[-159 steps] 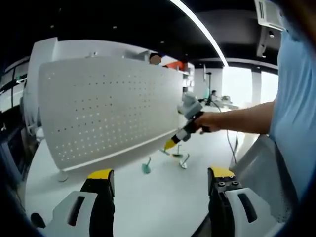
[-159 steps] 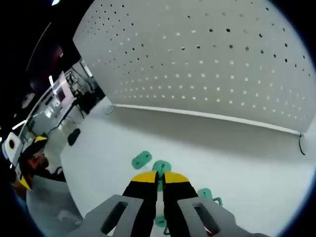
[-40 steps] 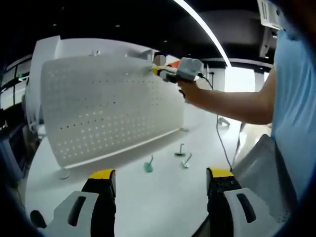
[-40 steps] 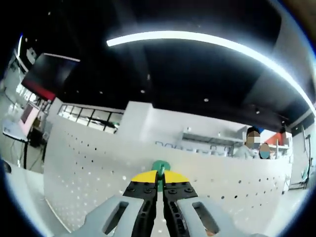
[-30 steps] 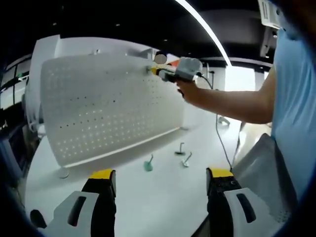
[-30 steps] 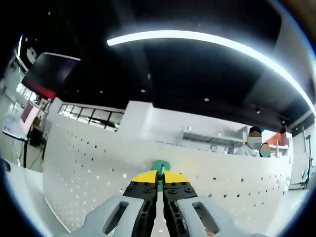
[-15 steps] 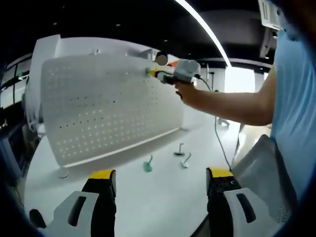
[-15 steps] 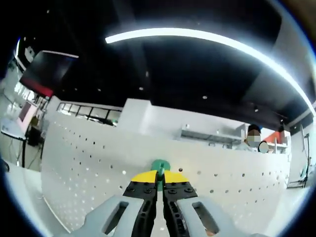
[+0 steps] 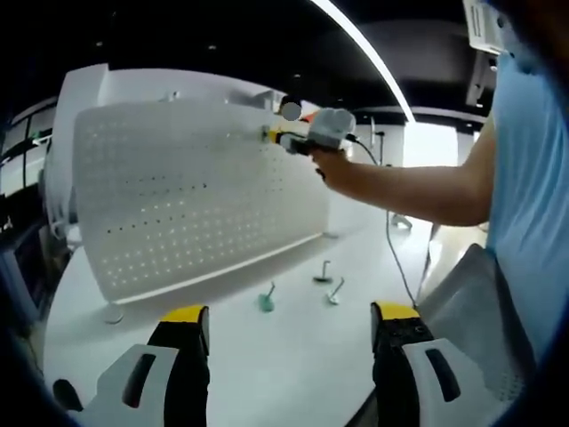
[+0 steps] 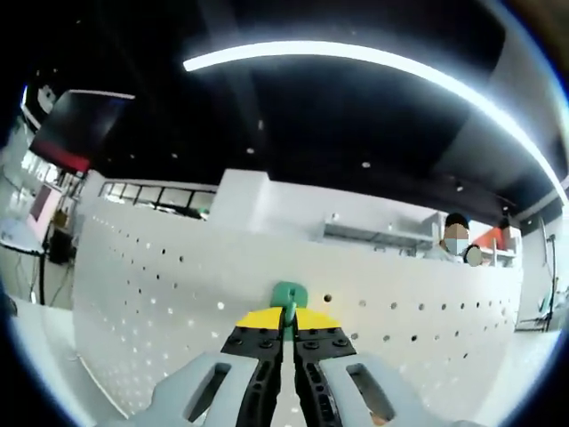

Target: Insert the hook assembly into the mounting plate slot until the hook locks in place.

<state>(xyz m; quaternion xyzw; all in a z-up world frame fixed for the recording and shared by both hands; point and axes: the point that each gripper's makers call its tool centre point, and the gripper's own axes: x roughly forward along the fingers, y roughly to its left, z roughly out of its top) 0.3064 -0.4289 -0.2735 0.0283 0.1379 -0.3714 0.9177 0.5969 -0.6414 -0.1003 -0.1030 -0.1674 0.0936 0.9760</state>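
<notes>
Right gripper view looks along the right claw, whose yellow-tipped jaws are pressed together on the green plastic hook assembly. The hook's flat green head stands just past the jaw tips, against the face of the white perforated mounting plate, near that plate's upper edge. The hook's long axis runs in line with the jaws, pointing into the plate.

Left gripper view shows the left claw low over the white worktop, its two jaws held wide apart with nothing between them. The mounting plate stands upright on the worktop. The person's hand holds the right claw level, its tip at the plate's top right part. Three spare green hooks lie on the worktop below, well apart from the plate's foot.
</notes>
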